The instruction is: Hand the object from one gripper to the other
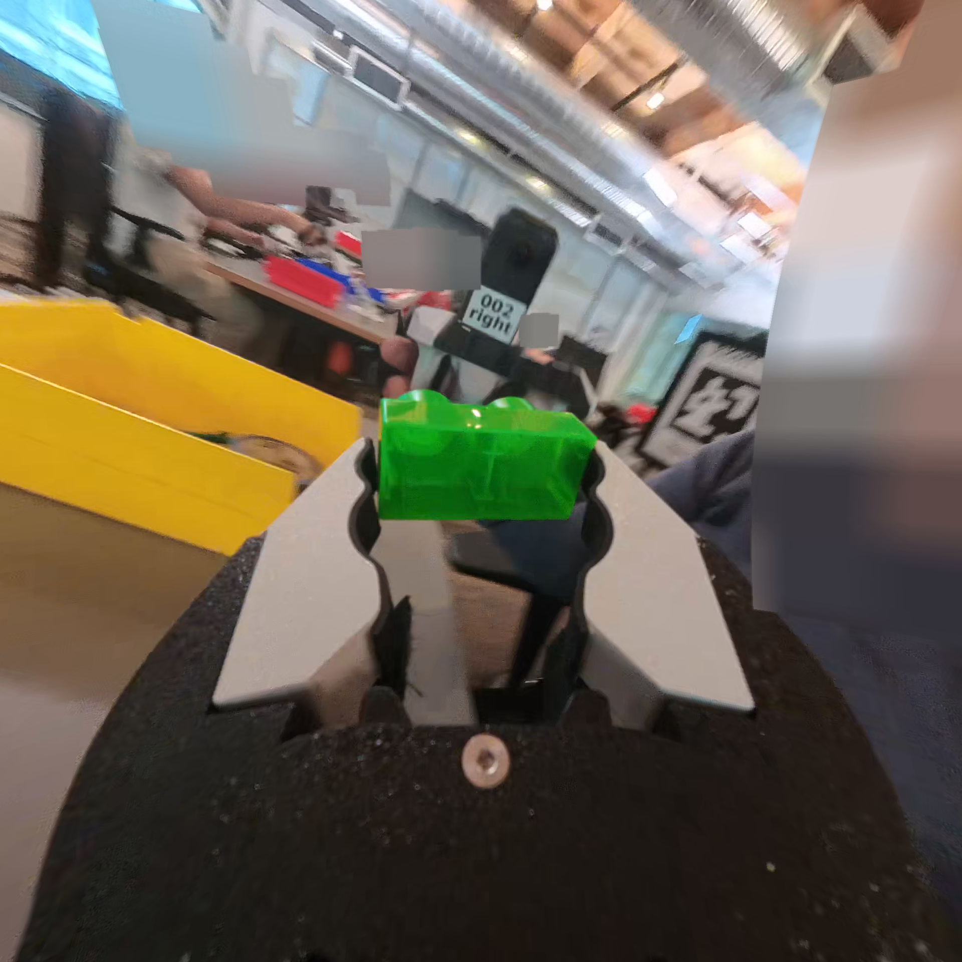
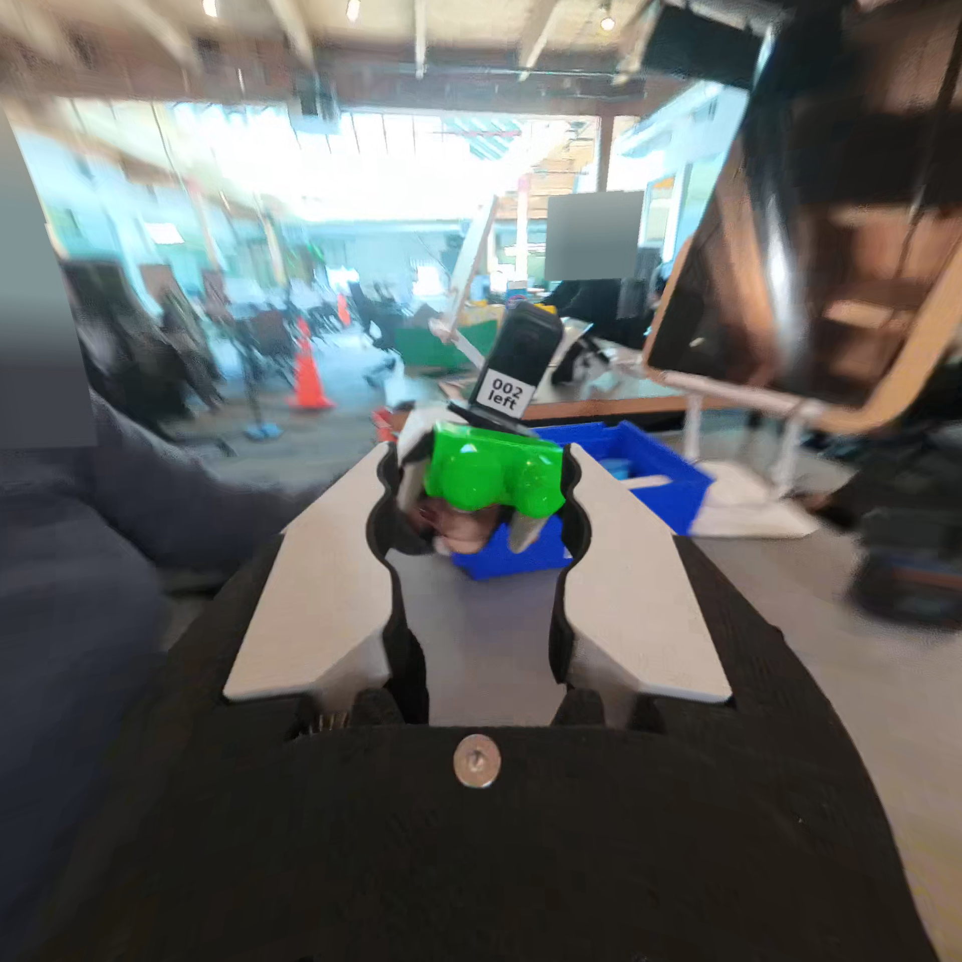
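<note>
A translucent green brick [image 1: 481,463] with two studs sits lengthwise between the fingertips of my left gripper [image 1: 484,468], which is shut on its two ends. The right gripper [image 1: 513,270], black with a white label, faces it from just behind. In the right wrist view the green brick [image 2: 494,476] lies at the tips of my right gripper [image 2: 479,468]. Its jaws stand apart, with a gap showing at the brick's left end. The left gripper [image 2: 520,359] holds the brick from the far side, and a hand shows below it.
A yellow bin [image 1: 156,416] stands on the brown table at the left. A blue bin [image 2: 640,468] sits on the grey table behind the brick. A person's dark sleeve [image 2: 104,520] fills the left side. An orange cone [image 2: 307,375] stands far off.
</note>
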Demonstrator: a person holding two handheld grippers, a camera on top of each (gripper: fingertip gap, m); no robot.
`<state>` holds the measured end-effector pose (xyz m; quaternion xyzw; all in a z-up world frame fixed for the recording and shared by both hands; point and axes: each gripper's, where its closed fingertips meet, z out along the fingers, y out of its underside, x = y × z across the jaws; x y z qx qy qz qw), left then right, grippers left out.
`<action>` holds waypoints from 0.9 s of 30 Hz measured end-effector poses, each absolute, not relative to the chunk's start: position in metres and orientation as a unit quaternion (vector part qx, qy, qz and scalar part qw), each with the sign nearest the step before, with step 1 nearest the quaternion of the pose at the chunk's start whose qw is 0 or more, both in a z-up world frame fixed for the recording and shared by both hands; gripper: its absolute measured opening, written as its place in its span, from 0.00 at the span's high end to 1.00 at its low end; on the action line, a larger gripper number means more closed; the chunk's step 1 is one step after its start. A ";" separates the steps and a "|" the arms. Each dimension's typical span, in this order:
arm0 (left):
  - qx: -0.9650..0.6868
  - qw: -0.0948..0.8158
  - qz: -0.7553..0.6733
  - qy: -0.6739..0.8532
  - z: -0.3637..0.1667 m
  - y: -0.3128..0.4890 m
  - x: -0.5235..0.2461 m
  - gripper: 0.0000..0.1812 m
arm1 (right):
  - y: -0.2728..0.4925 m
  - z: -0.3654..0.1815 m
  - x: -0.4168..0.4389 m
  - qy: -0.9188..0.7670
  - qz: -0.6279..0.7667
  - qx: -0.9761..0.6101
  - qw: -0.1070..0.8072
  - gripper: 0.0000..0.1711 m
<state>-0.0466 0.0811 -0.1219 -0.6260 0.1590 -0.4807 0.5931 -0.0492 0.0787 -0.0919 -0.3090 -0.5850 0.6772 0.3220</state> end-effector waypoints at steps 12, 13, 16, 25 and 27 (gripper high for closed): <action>-0.615 0.742 0.063 0.259 -0.124 0.098 -0.084 0.57 | 0.072 -0.135 -0.081 -0.430 0.756 -0.490 -0.056 0.55; -0.604 0.745 0.103 0.264 -0.122 0.097 -0.085 0.57 | 0.068 -0.133 -0.082 -0.418 0.766 -0.482 -0.075 0.55; -0.574 0.747 0.189 0.279 -0.119 0.094 -0.082 0.57 | 0.060 -0.130 -0.084 -0.397 0.785 -0.465 -0.107 0.59; -0.569 0.748 0.193 0.282 -0.121 0.097 -0.080 0.56 | 0.056 -0.133 -0.085 -0.432 0.783 -0.444 -0.052 0.79; -0.581 0.742 0.141 0.303 -0.125 0.095 -0.075 0.54 | 0.063 -0.135 -0.084 -0.449 0.775 -0.444 -0.029 0.79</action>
